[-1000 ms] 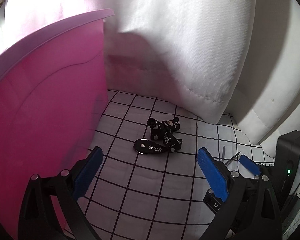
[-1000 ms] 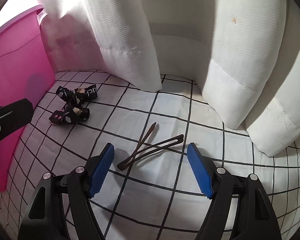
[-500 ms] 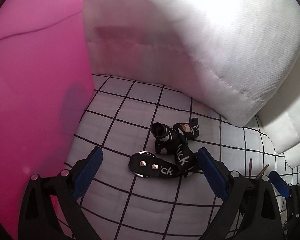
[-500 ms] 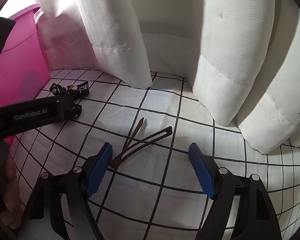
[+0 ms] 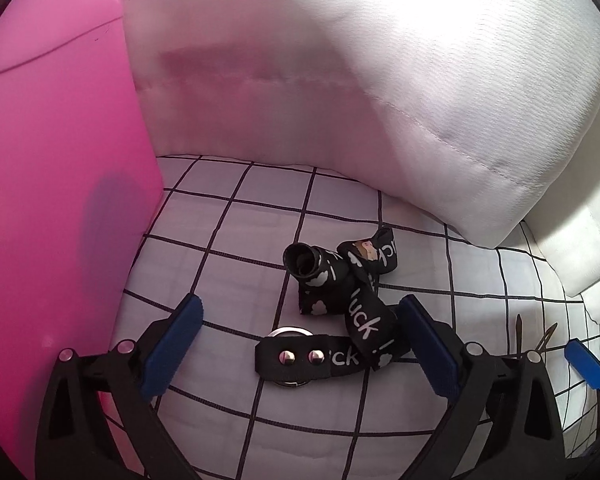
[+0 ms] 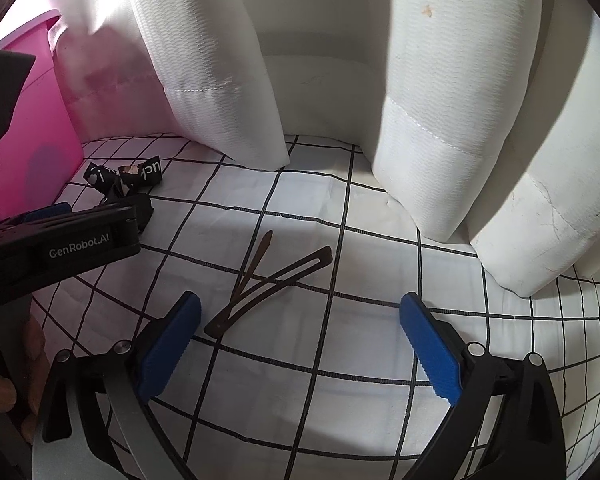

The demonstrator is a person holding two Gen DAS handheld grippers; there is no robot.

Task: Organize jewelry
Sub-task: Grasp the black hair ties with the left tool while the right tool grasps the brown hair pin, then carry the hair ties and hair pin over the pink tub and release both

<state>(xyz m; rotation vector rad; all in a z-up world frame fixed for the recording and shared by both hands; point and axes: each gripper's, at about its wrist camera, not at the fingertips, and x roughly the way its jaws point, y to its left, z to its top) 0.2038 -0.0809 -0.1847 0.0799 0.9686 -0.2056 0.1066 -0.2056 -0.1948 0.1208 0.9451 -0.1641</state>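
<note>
1. The pink bin runs off the left and top edges of the left wrist view, so its full shape cannot be told.
2. The printed words on the black strap are partly folded under; only "uck" reads.
3. In the right wrist view the left gripper covers the lower part of the strap.
4. The brown hair clips show only as tips in the left wrist view, the rest hidden behind the fingers.
5. The pillows are cut off at the top edge.
6. A hand at the left edge is blurred and mostly out of frame.
</note>
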